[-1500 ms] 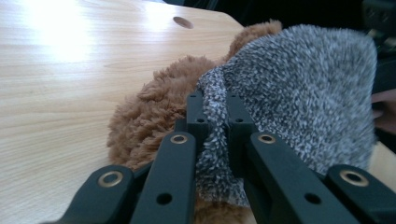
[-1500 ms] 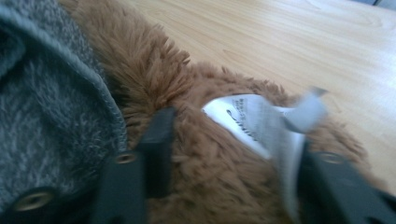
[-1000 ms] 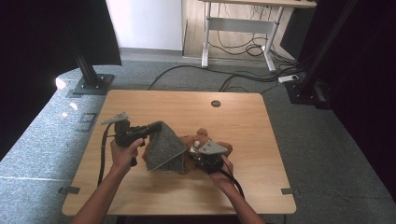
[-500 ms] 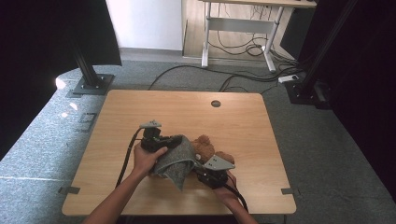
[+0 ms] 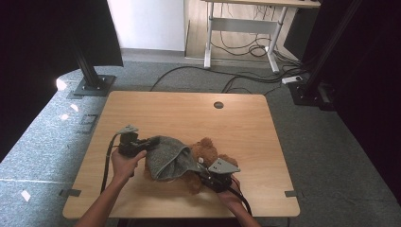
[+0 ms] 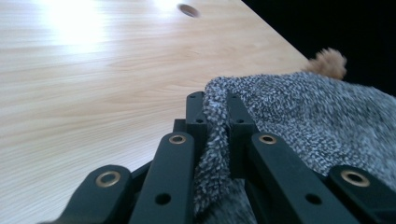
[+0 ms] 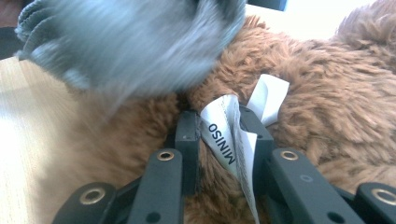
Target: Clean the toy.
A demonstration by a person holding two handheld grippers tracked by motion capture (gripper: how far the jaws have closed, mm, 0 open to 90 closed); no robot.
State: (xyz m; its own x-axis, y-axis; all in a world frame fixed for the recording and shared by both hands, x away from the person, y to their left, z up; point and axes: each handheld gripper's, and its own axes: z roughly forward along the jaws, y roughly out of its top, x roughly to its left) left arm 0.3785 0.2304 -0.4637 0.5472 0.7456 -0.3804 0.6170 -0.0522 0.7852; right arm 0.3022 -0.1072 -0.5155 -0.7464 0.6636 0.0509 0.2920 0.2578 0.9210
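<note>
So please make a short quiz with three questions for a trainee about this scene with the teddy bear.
1. True or false: the left gripper has its fingers shut on the grey knitted cloth.
2. What lies between the right gripper's fingers besides brown fur?
A. a white label
B. a cable
C. a pen
3. Fill in: the cloth partly covers the brown ____.

Key: 1 true; 2 A; 3 teddy bear.
</note>
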